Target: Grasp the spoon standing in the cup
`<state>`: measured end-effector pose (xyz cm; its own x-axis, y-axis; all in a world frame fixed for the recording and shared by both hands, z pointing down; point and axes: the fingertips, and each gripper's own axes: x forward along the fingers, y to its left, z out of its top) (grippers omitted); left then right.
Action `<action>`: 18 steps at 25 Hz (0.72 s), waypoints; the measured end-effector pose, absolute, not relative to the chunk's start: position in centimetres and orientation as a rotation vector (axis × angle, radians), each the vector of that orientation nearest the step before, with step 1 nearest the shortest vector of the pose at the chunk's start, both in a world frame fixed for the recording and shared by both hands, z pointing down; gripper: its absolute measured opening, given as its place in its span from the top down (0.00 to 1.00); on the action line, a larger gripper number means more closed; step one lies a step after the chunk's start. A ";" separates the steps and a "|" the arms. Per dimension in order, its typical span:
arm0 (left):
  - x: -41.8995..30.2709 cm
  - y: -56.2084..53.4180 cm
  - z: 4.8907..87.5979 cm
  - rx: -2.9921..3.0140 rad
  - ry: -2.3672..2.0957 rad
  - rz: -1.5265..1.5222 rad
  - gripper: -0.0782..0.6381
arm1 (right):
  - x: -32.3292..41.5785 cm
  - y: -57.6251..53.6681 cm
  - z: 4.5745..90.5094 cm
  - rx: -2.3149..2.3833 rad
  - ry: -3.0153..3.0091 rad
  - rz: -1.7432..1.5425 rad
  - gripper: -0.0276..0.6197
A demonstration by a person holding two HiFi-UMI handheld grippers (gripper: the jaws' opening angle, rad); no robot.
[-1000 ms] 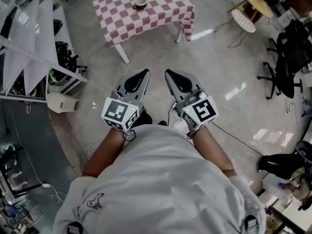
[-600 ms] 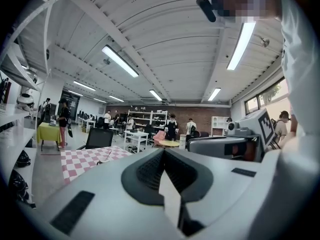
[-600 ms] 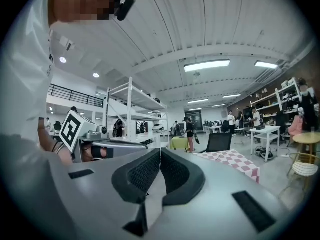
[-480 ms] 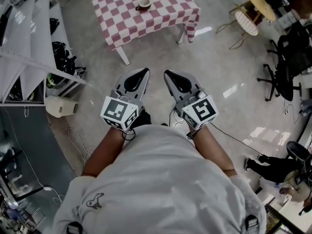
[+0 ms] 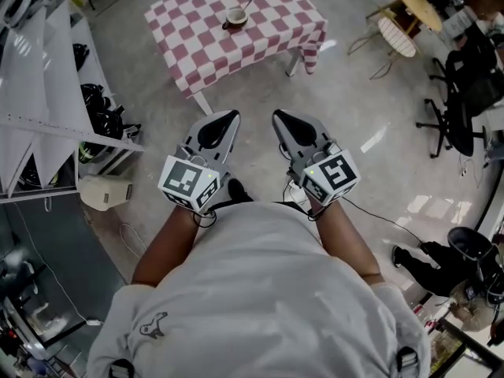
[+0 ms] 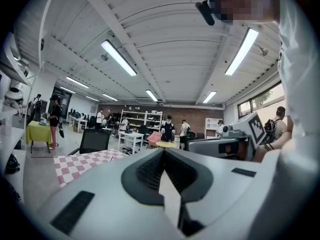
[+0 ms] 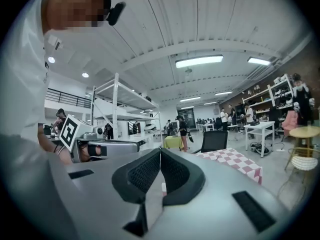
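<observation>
Nothing in left claw (image 5: 227, 120) or right claw (image 5: 281, 119), both closed, far from bench (image 5: 266, 31); pinch spoon (image 5: 246, 5), prob. light/stiff/slick, by handle above cup (image 5: 235, 17).

The checkered table (image 5: 206, 50) and its cup (image 5: 235, 16) have drawn nearer in head view.

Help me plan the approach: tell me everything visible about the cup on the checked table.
The cup is small and far off: round, pale inside, darker round its base, upright on the red-and-white checked tablecloth toward the table's far side. A spoon stands in it, handle leaning rightward. Nothing else touches it.
</observation>
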<state>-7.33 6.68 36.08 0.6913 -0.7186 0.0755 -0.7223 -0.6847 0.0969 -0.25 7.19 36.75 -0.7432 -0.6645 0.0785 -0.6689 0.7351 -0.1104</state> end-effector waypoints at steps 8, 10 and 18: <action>-9.8 5.0 37.0 2.758 -1.177 0.040 0.88 | -1.0 4.9 36.5 1.178 -2.868 0.197 0.91; -10.2 4.4 36.8 2.754 -1.194 0.039 0.88 | -1.5 4.2 36.5 1.148 -2.881 0.192 0.91; -12.4 2.6 36.7 2.700 -1.299 0.048 0.88 | -3.5 1.1 36.1 1.050 -2.923 0.165 0.91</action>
